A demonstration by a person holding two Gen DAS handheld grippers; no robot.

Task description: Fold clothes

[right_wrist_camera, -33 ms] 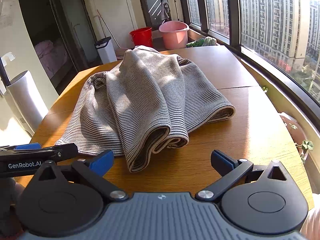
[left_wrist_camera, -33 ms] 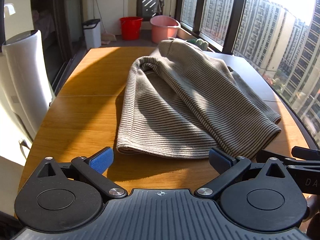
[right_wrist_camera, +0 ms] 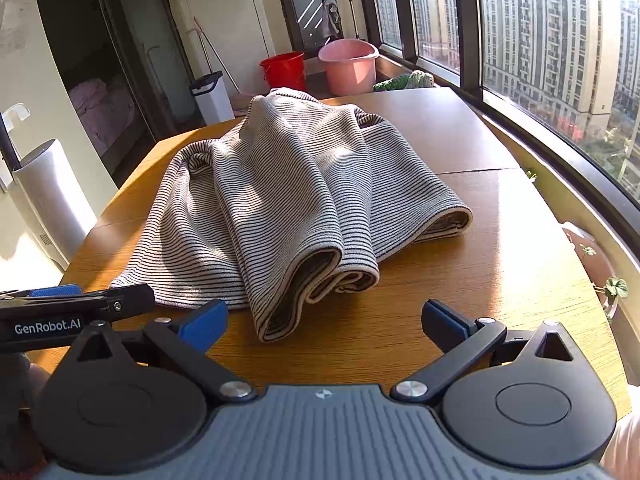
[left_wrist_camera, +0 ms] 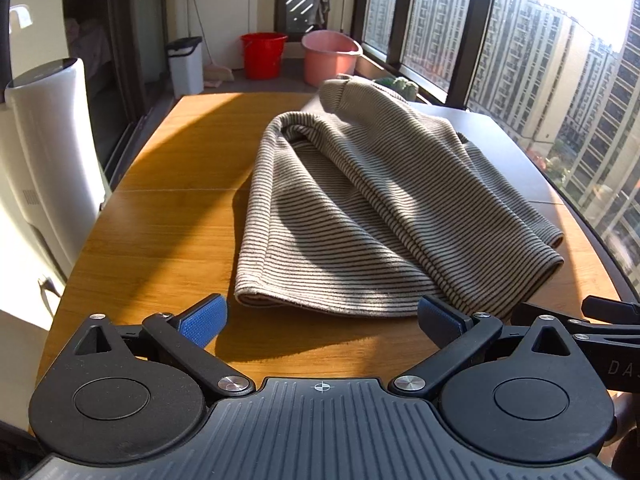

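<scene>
- The left claw (left_wrist_camera: 322, 322) sits low over the near edge of the wooden worktop (left_wrist_camera: 160, 240), its blue-padded fingers spread wide apart with nothing between them.
- The right claw (right_wrist_camera: 324, 322) is beside it, fingers likewise wide apart and empty; the left claw's side shows at the left edge of the right wrist view, and the right claw's dark parts show at the right edge of the left wrist view.
- Just past both claws lies a striped knit sweater (left_wrist_camera: 360, 208), grey-beige with thin dark lines, loosely bunched in long folds on the middle of the worktop; its near hem (right_wrist_camera: 304, 296) curls open toward the right claw, not touching either claw.
- A white cylindrical appliance (left_wrist_camera: 44, 152) stands beside the worktop on the left.
- Beyond the far end of the worktop, on the floor: a white bin with a dark lid (left_wrist_camera: 185, 65), a red bucket (left_wrist_camera: 263, 55) and a pink basin (left_wrist_camera: 331, 58).
- Tall windows (right_wrist_camera: 540, 40) run along the right.
</scene>
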